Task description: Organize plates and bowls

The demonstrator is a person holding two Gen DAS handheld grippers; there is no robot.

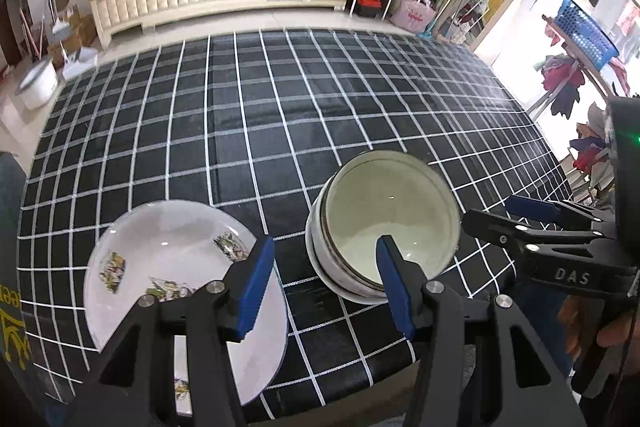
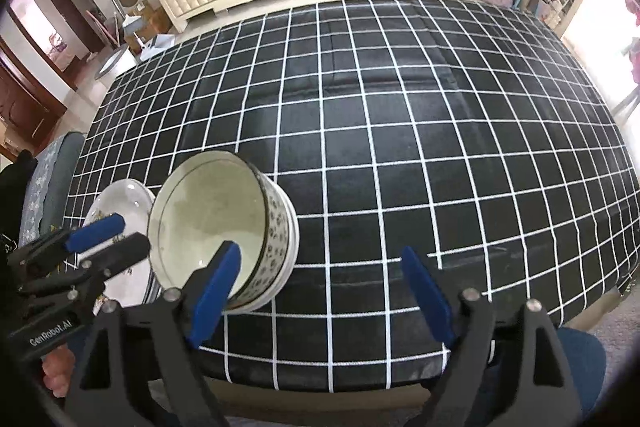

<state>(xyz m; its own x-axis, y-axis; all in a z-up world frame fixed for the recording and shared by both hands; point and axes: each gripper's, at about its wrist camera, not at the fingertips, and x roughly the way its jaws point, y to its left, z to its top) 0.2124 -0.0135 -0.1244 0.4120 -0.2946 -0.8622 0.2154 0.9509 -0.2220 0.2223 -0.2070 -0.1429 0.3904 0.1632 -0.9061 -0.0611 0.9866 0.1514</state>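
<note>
Both wrist views look steeply down, close over checked table (image 1: pixel 360 99); share bowls (image 1: pixel 390 223), plate (image 1: pixel 160 247).

The tablecloth (image 2: pixel 400 147) looks like smooth, faintly glossy cloth, black with white grid lines. On it, the plate (image 1: pixel 160 243) is glossy white ceramic with printed motifs, and just beside it the stacked bowls (image 2: pixel 224 219) are glazed ceramic, shiny inside. Both grippers' frames are matt black plastic with metal rivets; their fingers (image 1: pixel 256 287) carry matt blue pads
</note>
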